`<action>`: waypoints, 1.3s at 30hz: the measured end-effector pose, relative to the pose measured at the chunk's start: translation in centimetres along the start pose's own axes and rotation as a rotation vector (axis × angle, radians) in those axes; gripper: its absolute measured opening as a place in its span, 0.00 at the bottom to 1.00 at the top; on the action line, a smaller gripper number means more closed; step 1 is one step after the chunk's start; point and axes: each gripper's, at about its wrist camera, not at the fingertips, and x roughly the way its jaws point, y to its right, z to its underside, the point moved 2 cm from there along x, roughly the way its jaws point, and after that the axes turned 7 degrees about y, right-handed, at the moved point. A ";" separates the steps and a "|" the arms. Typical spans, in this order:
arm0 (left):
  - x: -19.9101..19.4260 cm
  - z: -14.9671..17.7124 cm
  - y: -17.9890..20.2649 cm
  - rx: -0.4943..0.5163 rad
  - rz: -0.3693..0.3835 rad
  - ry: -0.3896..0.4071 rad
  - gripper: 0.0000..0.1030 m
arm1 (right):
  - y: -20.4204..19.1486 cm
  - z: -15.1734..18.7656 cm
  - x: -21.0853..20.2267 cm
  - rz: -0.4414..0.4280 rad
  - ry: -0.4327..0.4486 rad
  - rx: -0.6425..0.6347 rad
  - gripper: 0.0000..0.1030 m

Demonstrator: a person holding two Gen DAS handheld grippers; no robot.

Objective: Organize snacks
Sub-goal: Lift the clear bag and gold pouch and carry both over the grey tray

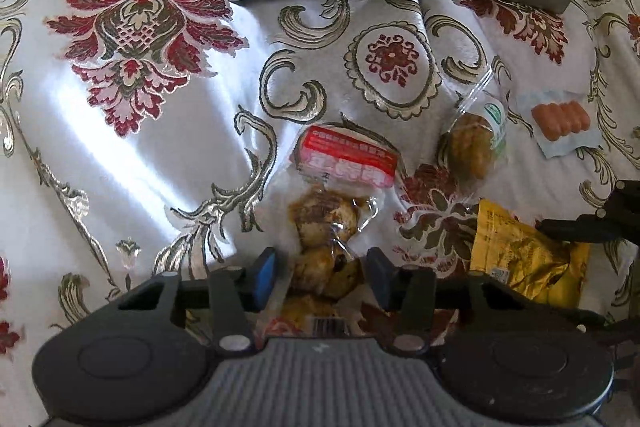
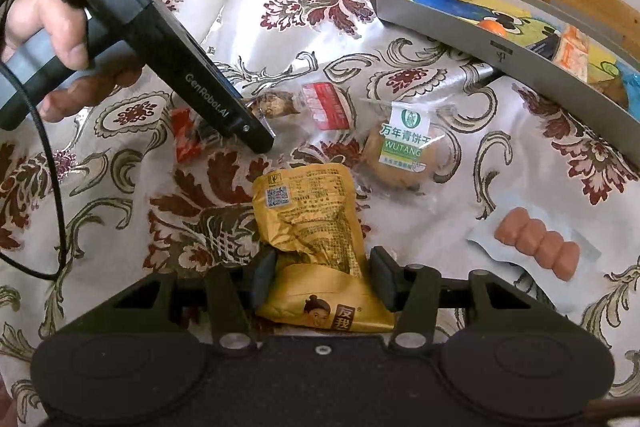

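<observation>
We straddle the clear pack (image 1: 324,227) with the left gripper (image 1: 322,279) and the gold pouch (image 2: 316,247) with the right gripper (image 2: 324,281), jaws open and gripping nothing yet, bound for the far tray (image 2: 520,55).

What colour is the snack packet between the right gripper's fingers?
Golden yellow packet with dark print, clearest in the right wrist view.
</observation>
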 end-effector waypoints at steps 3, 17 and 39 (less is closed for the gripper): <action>-0.2 0.1 0.3 -0.012 -0.017 -0.004 0.46 | 0.0 0.1 0.0 0.001 0.006 -0.005 0.52; -3.0 1.7 3.3 -0.135 -0.043 0.032 0.43 | -0.7 0.1 -0.2 0.019 0.040 -0.065 0.50; -7.0 -1.3 2.8 -0.192 -0.129 0.205 0.43 | -0.3 -1.8 -3.5 0.087 0.226 -0.118 0.48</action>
